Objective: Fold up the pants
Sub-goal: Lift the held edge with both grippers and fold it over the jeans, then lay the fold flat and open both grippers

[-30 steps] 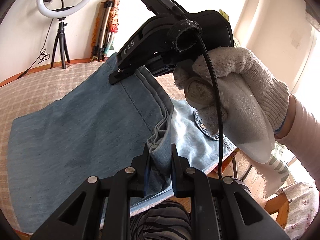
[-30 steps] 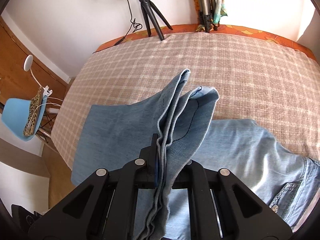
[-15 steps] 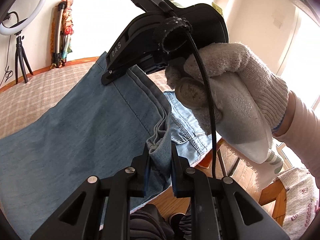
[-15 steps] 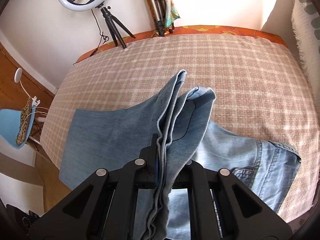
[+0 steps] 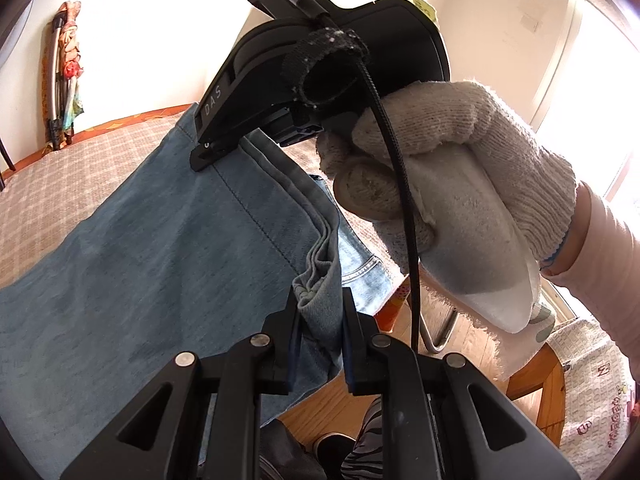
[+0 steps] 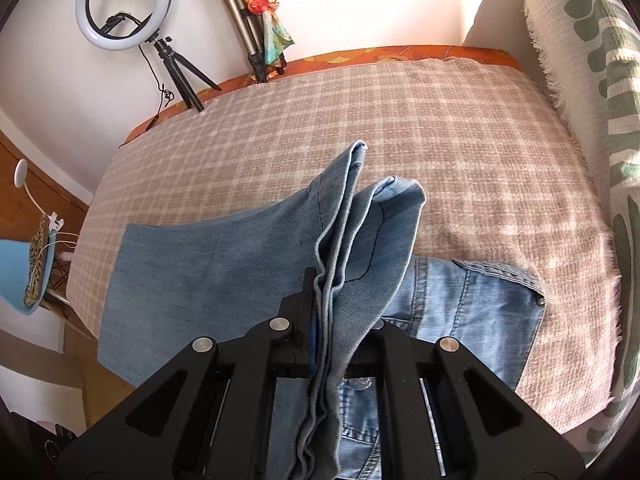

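Blue denim pants (image 6: 208, 264) lie on a checked table cover (image 6: 400, 128), the leg end lifted and carried over the waist part (image 6: 480, 304). My left gripper (image 5: 319, 312) is shut on a bunched corner of the hem (image 5: 316, 284). My right gripper (image 6: 332, 316) is shut on the other hem corner, its layers running up between the fingers. In the left wrist view the right gripper's black body (image 5: 320, 76) sits just ahead, held by a white-gloved hand (image 5: 460, 184), with the hem edge (image 5: 276, 184) stretched between the two grippers.
A ring light on a tripod (image 6: 128, 12) and a folded tripod with a scarf (image 6: 256, 16) stand at the table's far edge. A patterned throw (image 6: 588, 80) hangs at the right. A blue chair (image 6: 24, 272) is left; wooden floor (image 5: 344, 412) lies below the near edge.
Both grippers have carried the hem sideways toward the waist end; more of the waistband and pocket now shows under the lifted leg. Both grips are unchanged.
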{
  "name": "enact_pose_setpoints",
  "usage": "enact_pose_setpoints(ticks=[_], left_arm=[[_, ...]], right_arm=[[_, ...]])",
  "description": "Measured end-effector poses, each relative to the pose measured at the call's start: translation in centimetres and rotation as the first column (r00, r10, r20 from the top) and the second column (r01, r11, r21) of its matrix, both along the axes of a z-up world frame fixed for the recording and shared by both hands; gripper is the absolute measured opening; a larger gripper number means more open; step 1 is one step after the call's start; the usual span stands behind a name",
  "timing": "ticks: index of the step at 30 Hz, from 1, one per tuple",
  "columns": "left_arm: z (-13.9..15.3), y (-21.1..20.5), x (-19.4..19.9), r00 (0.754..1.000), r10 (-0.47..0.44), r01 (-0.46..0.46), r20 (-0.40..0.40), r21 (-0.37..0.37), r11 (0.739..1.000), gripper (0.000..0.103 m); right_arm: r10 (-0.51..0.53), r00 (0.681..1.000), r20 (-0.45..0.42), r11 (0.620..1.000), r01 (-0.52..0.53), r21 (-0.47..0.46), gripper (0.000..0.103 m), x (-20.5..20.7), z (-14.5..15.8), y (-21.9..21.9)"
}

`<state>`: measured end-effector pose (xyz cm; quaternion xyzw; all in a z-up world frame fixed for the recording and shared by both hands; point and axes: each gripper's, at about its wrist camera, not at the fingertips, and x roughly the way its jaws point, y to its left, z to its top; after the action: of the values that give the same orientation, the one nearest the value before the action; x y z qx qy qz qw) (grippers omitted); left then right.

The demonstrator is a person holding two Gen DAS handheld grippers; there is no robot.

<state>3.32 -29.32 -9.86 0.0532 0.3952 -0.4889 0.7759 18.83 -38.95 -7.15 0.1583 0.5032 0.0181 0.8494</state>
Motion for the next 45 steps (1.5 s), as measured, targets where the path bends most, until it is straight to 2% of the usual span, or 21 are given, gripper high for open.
enact_pose_setpoints(ticks=[10, 20, 22, 24, 26, 30, 35, 41, 43, 45], left_arm=[[-1.0, -3.1, -0.3, 0.997, -0.074, 0.074, -0.008, 0.021, 0.997, 0.014], [-1.6, -4.8, 1.1, 0.992, -0.122, 0.123, -0.016, 0.051, 0.991, 0.014], [-1.8, -5.1, 1.6, 0.992, -0.128, 0.129, -0.023, 0.063, 0.99, 0.014], [-1.9, -5.4, 1.8, 0.99, -0.135, 0.137, -0.031, 0.075, 0.988, 0.014], [-2.3, -6.0, 1.7, 0.99, -0.139, 0.141, -0.03, 0.088, 0.986, 0.014], [-2.7, -6.4, 2.0, 0.989, -0.144, 0.148, -0.044, 0.099, 0.984, 0.014], [-2.4, -6.5, 1.8, 0.988, -0.146, 0.15, -0.051, 0.091, 0.984, 0.015], [-2.0, -6.0, 2.0, 0.991, -0.135, 0.135, -0.011, 0.147, 0.98, 0.026], [-1.8, -6.0, 2.2, 0.992, -0.127, 0.124, 0.003, 0.196, 0.973, 0.041], [-1.4, -5.5, 2.2, 0.992, -0.127, 0.119, 0.023, 0.205, 0.972, 0.049]], right_arm=[[-0.066, 0.998, -0.025, 0.998, 0.066, 0.003, 0.007, -2.2, -1.9, -4.1], [-0.051, 0.999, -0.013, 0.998, 0.052, 0.03, 0.007, -2.8, -3.7, -6.5], [-0.059, 0.998, -0.019, 0.996, 0.06, 0.059, 0.014, -2.6, -4.1, -7.1], [-0.076, 0.997, -0.005, 0.994, 0.076, 0.074, 0.015, -2.4, -4.2, -7.7], [-0.082, 0.997, -0.002, 0.994, 0.082, 0.067, 0.015, -2.2, -4.2, -7.9], [-0.07, 0.998, -0.007, 0.998, 0.07, -0.005, 0.013, -1.5, -4.2, -7.6], [-0.068, 0.997, -0.025, 0.996, 0.066, -0.057, 0.012, -1.1, -5.0, -7.2], [-0.078, 0.997, -0.023, 0.996, 0.077, -0.039, 0.012, -1.2, -5.1, -7.4], [-0.08, 0.997, -0.021, 0.996, 0.079, -0.034, 0.012, -1.3, -4.8, -7.5], [-0.086, 0.996, -0.018, 0.996, 0.086, -0.034, 0.013, -1.5, -4.5, -7.4]])
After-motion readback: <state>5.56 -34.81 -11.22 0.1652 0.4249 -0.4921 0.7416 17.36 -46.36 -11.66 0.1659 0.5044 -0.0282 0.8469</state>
